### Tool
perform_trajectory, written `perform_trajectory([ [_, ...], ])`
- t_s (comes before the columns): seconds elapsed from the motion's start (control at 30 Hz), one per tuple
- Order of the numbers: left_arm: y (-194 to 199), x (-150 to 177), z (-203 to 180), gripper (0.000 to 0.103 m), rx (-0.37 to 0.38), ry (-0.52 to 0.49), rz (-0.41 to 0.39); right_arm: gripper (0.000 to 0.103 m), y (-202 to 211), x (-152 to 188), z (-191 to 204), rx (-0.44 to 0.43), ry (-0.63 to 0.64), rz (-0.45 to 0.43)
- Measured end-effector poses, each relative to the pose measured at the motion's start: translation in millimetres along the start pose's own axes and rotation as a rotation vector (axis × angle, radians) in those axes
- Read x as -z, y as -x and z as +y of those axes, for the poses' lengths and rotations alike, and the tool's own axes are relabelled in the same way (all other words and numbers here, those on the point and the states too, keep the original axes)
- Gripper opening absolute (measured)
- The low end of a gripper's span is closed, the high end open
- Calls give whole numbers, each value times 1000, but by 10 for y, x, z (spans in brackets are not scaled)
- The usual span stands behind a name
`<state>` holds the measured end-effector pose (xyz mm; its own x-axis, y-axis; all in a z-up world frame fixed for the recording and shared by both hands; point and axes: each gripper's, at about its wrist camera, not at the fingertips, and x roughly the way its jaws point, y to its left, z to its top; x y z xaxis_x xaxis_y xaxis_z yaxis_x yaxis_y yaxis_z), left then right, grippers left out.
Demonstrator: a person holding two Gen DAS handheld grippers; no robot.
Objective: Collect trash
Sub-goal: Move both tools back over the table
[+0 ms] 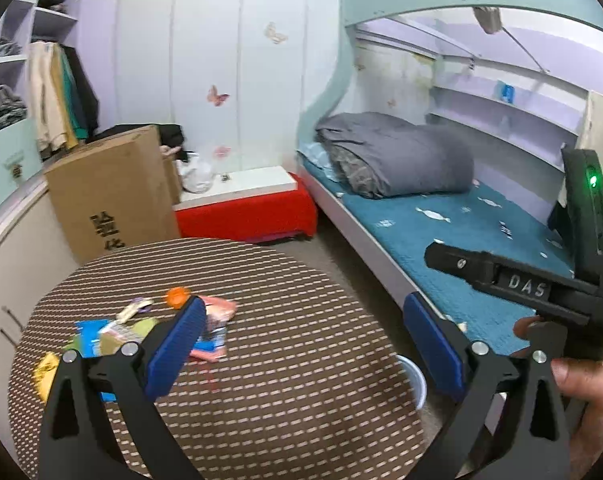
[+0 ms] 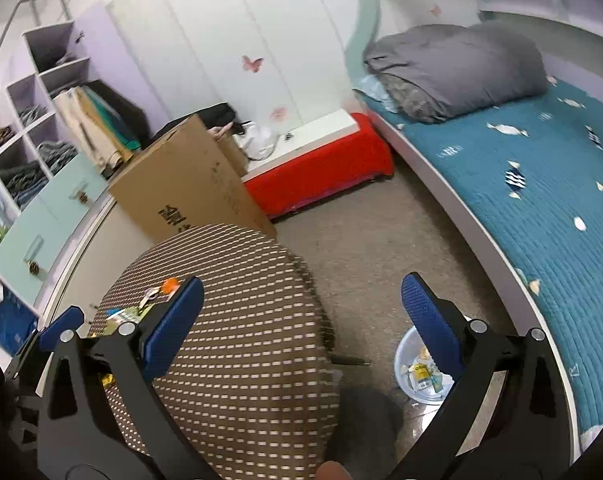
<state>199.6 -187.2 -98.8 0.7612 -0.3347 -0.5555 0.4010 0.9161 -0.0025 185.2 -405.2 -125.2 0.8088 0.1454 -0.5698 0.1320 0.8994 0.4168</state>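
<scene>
A round table (image 1: 285, 360) with a brown woven cover of pale dashes is filling the lower part of both views. Scattered trash wrappers (image 1: 141, 328), blue, green, yellow and pink, are lying near the table's left edge, with a small orange cap (image 1: 177, 295) just beyond them toward the far edge.

The left gripper (image 1: 301, 344) is hovering above the table, blue pads spread wide, nothing between them. The right gripper (image 2: 301, 320) is likewise gaping empty; its black body is showing in the left view with a hand (image 1: 593, 392) around it.

On the beige floor off the table's right edge, a pale blue plastic basin (image 2: 405, 360) is holding a few wrappers.

Beyond the table:
- a tall brown cardboard box (image 1: 109, 200) is standing by the far-left edge
- a red low bench with a white top (image 1: 249, 208)
- a bunk bed with a teal quilted cover (image 2: 541, 184), carrying a folded grey duvet (image 1: 393, 156)
- white wardrobe doors with butterfly stickers (image 1: 221, 60)
</scene>
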Motion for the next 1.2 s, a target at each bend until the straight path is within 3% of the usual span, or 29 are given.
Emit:
perform_trajectory([
  [0.37, 425, 256, 810, 97, -128, 125, -35, 97, -139, 198, 882, -85, 193, 27],
  [0.7, 602, 629, 1517, 97, -215, 281, -12, 97, -382, 539, 1543, -160, 374, 91],
  [1.0, 579, 992, 2065, 97, -307, 443, 28, 97, -678, 750, 1855, -219, 488, 139],
  [1.2, 368, 1105, 2305, 97, -367, 489, 93, 97, -960, 846, 2018, -261, 549, 190],
])
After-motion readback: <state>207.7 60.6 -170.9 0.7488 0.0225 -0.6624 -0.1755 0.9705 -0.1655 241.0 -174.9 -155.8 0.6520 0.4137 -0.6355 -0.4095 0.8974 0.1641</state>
